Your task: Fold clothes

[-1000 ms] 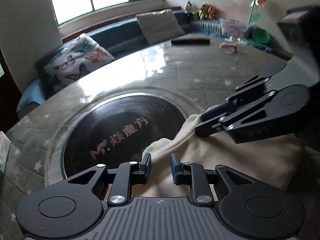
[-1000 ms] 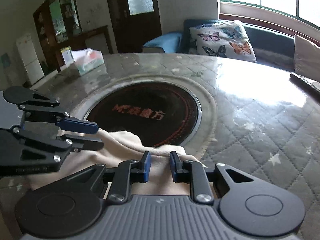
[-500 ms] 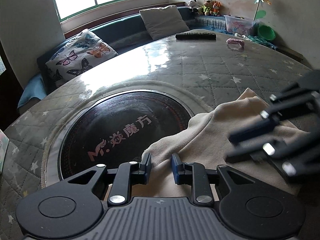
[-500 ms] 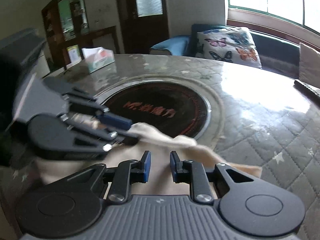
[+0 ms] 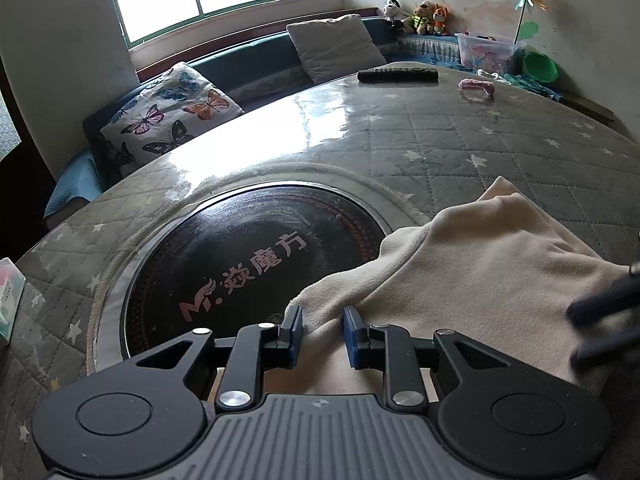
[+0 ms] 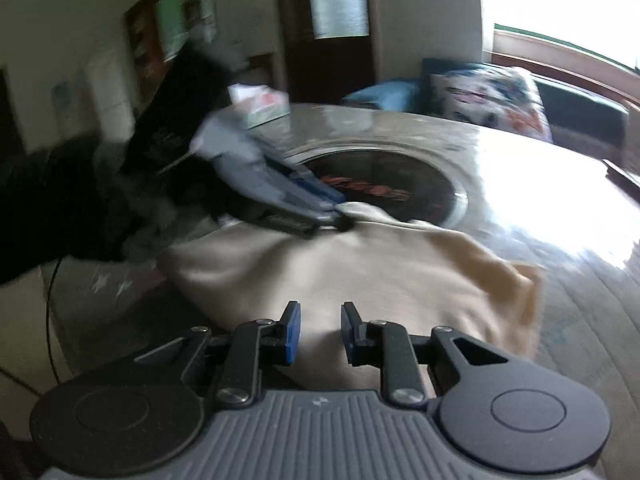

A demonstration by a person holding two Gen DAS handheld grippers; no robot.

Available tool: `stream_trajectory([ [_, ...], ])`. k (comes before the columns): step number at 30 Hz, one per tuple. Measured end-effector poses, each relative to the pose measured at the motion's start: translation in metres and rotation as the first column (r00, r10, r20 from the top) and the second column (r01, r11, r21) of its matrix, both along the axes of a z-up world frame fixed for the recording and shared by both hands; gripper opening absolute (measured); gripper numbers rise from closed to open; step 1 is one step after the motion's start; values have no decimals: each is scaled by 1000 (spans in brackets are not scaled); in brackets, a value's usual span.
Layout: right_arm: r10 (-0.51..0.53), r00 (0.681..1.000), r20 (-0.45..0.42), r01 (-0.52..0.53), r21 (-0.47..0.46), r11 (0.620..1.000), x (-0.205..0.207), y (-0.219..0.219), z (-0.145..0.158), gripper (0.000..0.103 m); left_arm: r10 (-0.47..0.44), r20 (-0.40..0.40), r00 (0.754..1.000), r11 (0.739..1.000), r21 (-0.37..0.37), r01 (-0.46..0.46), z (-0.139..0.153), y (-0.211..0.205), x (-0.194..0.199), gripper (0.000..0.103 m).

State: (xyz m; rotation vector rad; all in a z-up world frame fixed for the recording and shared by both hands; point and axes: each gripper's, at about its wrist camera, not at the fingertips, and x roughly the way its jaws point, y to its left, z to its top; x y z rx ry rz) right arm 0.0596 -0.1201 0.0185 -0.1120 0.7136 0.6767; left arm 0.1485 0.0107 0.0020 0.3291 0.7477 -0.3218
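A cream-coloured soft fabric garment is lying bunched on the round quilted grey table with star pattern, its near edge overlapping the rim of the black circular glass hotplate with reddish lettering set into the table's middle. The left gripper is sitting low at the garment's edge with its blue-padded fingers standing slightly apart, a fold of the cloth running up between them; whether the pads are actually pinching it cannot be told. In the right wrist view, which is smeared by motion blur, the right gripper is hovering above the cream cloth with its fingers parted and nothing between them. At the far side of the table a black remote control and a small pink object are lying, and a white butterfly-print cushion is leaning on the dark bench under the window.
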Motion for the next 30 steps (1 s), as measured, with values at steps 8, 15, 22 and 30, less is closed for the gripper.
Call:
stream_trajectory([
  [8,-84,996,-29,84,2,996,1,-29,2,20,10,14,1000,1000,1,-10,2,-1,-4,26],
  [15,-118,993,29,118,8,993,46,-18,10,21,24,58,998,1000,-20,-22,19,10,-30,26],
  [22,-152,988,-2,151,-37,988,90,-6,-9,20,50,67,997,998,-41,-47,24,32,-72,26],
  [30,-148,989,8,148,-17,989,92,0,-3,19,111,41,993,993,-49,-109,20,55,-100,26],
])
